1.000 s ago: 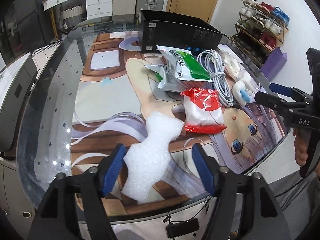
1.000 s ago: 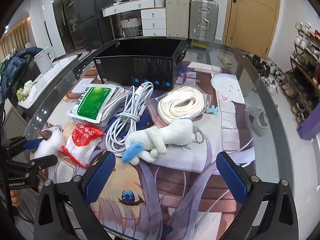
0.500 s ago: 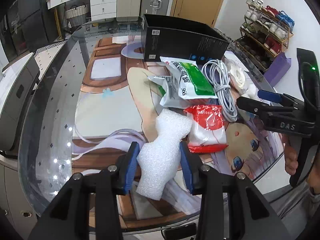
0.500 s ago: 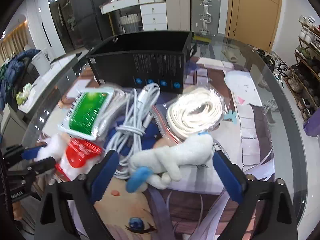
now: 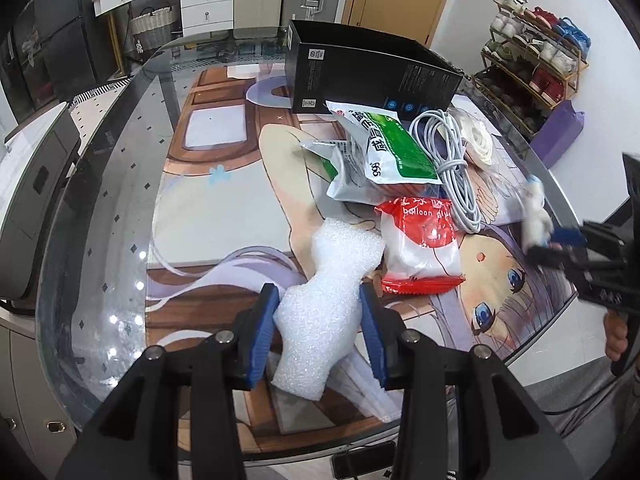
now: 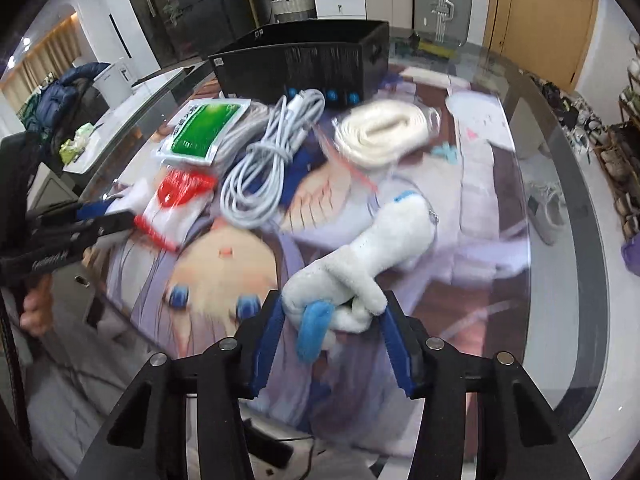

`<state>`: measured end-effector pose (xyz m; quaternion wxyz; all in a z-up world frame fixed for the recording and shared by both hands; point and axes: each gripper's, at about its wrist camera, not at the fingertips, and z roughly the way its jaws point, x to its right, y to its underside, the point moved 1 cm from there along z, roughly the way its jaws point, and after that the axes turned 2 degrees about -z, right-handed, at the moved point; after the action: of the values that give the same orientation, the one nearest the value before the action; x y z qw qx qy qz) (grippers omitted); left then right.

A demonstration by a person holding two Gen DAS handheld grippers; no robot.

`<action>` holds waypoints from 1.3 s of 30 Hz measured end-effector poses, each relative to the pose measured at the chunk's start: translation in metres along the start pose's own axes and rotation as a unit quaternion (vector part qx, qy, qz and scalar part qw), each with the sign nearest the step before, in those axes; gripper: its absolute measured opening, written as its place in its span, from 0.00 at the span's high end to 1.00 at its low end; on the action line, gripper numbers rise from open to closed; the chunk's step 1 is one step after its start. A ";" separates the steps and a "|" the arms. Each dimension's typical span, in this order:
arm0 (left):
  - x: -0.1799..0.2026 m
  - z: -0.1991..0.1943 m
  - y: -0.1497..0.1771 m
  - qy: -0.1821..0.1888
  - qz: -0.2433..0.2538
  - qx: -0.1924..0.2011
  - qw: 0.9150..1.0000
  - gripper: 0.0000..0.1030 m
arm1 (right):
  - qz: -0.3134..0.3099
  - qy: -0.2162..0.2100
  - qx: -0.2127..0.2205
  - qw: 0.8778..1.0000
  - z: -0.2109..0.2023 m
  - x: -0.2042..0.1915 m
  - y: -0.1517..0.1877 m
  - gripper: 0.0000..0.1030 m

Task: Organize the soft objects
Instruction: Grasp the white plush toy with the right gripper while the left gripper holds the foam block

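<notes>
A white foam piece (image 5: 324, 308) lies at the near edge of the printed mat, and my left gripper (image 5: 318, 320) is shut on its lower half, both blue pads pressed into it. A white plush toy (image 6: 376, 248) with a blue part sits between the fingers of my right gripper (image 6: 332, 332). Its jaws are closing and both pads touch the toy's near end. The left wrist view shows the same plush toy (image 5: 534, 216) at the right gripper's (image 5: 560, 240) tips. The picture is motion-blurred.
An open black box (image 5: 372, 76) stands at the back of the glass table (image 5: 100, 208). In front of it lie a green packet (image 5: 396, 148), a coiled white cable (image 5: 452, 160), a red-and-white balloon packet (image 5: 420, 248) and a bagged cream rope (image 6: 384, 132).
My left jaws closed from wide onto the foam. My right gripper moved down and in over the plush toy, and its jaws narrowed around it.
</notes>
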<state>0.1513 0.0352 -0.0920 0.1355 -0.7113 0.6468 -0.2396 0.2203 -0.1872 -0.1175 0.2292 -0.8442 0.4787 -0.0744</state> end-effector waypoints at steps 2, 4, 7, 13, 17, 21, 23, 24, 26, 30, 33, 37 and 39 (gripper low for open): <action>0.001 0.000 0.000 -0.002 0.001 0.000 1.000 0.61 | 0.035 -0.011 0.007 0.999 -0.007 0.012 0.005 0.42; 0.001 0.000 -0.001 -0.003 -0.001 0.000 1.000 0.61 | 0.056 -0.016 0.020 0.998 -0.014 0.018 0.005 0.28; 0.001 0.001 -0.001 0.000 -0.004 -0.001 1.000 0.61 | 0.073 -0.007 0.034 0.997 -0.016 0.024 -0.001 0.23; 0.003 0.001 0.000 -0.001 0.004 0.000 1.000 0.57 | 0.071 0.022 0.040 0.996 -0.003 0.020 -0.022 0.24; 0.004 0.000 0.002 0.010 0.003 -0.001 1.000 0.46 | 0.035 -0.002 0.046 0.998 0.000 0.001 -0.029 0.30; 0.004 -0.002 0.003 0.020 0.005 -0.006 1.000 0.42 | 0.021 -0.047 0.054 0.997 -0.004 -0.012 -0.030 0.33; 0.004 -0.003 0.005 0.024 0.007 -0.009 1.000 0.42 | 0.011 -0.034 0.056 0.998 -0.005 -0.015 -0.029 0.33; 0.005 -0.004 0.006 0.026 0.008 -0.010 1.000 0.42 | 0.008 -0.028 0.054 0.998 -0.005 -0.015 -0.028 0.33; 0.006 -0.006 0.009 0.029 0.010 -0.014 0.999 0.42 | 0.012 -0.025 0.048 0.998 -0.003 -0.012 -0.025 0.33; 0.011 -0.009 0.013 0.050 0.014 -0.023 0.998 0.42 | 0.030 -0.003 0.031 0.999 0.011 -0.003 -0.024 0.33; 0.014 -0.009 0.013 0.060 0.017 -0.025 0.998 0.41 | 0.016 0.011 0.037 0.999 0.007 -0.007 -0.022 0.33; 0.013 -0.005 0.006 0.031 0.018 -0.016 0.999 0.42 | -0.003 0.027 0.032 0.999 0.016 -0.011 -0.028 0.33; 0.014 -0.001 0.002 0.023 0.025 -0.014 0.999 0.42 | -0.011 0.038 0.028 0.999 0.019 -0.013 -0.029 0.39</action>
<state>0.1498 0.0212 -0.0902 0.1168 -0.6911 0.6706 -0.2430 0.2425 -0.1579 -0.1194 0.2338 -0.8393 0.4754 -0.1224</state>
